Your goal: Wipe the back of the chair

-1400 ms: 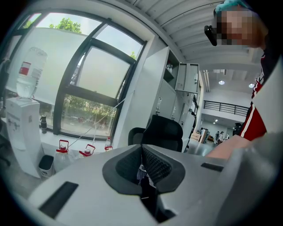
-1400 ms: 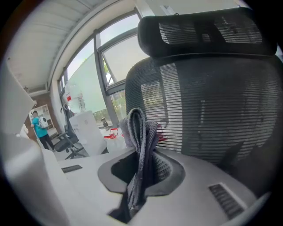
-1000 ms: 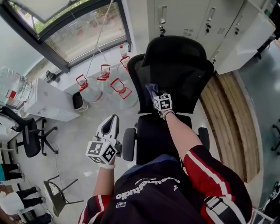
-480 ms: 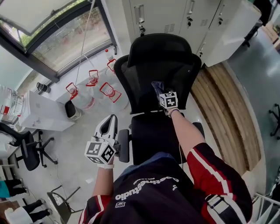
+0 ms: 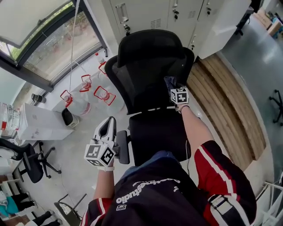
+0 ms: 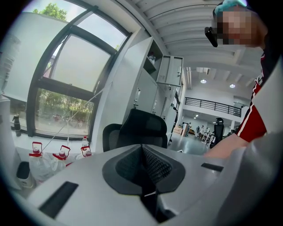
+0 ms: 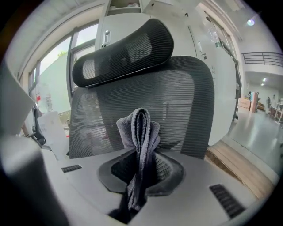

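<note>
- A large window (image 5: 44, 35) with a dark frame fills the upper left. The left gripper view shows greenery through it.
- Pale grey lockers (image 5: 146, 13) stand along the far wall.
- The floor (image 5: 75, 154) is light and glossy.
- A strip of wooden slats (image 5: 225, 97) runs down the right side.
- Clear water jugs (image 5: 104, 94) with red handles stand below the window, near a white cabinet (image 5: 40, 126) and a small black bin (image 5: 67, 117).
- A spare black office chair (image 5: 26, 161) sits at the lower left.
- Ceiling lights (image 6: 203, 81) and a railed balcony (image 6: 212, 106) show in the hall beyond.
</note>
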The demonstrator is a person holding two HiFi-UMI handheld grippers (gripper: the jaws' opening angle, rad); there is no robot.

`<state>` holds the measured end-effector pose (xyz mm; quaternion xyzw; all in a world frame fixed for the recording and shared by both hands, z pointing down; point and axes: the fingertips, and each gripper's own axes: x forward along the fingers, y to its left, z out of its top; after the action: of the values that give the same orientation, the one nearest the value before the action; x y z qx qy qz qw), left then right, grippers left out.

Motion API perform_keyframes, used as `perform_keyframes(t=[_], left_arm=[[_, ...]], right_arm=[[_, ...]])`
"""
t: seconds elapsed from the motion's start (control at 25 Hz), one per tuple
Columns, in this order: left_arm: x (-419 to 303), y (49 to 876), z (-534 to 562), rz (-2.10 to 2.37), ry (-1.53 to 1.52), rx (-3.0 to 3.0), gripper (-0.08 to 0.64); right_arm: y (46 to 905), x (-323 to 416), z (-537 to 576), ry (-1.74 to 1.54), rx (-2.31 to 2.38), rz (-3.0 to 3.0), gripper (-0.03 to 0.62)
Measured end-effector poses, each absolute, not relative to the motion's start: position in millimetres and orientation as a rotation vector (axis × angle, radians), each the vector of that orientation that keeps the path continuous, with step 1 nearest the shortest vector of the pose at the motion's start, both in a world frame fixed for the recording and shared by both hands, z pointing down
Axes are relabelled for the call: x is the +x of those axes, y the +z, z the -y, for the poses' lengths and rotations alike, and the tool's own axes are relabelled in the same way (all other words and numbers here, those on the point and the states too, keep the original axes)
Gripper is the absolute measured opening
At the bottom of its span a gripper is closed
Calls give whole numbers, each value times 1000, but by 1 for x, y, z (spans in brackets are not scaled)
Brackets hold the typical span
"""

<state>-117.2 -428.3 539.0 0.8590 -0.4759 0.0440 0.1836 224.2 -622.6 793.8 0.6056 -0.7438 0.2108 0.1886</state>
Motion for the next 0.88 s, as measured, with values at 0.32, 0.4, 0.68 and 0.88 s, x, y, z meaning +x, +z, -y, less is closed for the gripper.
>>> perform_keyframes(t=[0.32, 0.4, 0.68, 0.88], left_arm=[[-113, 544, 421, 1336, 162, 2433, 25], [-114, 545, 419, 1339, 168, 2435, 25], [-120, 537, 409, 1354, 133, 2441, 25], [-135, 517, 401, 1397, 67, 2437, 25]], right_arm=[[799, 298, 612, 575, 1768, 1964, 61], [799, 314, 610, 564, 1795, 1920, 61], [800, 370, 564, 656, 1989, 1666, 61], [776, 347, 557, 623, 1963, 1721, 61]])
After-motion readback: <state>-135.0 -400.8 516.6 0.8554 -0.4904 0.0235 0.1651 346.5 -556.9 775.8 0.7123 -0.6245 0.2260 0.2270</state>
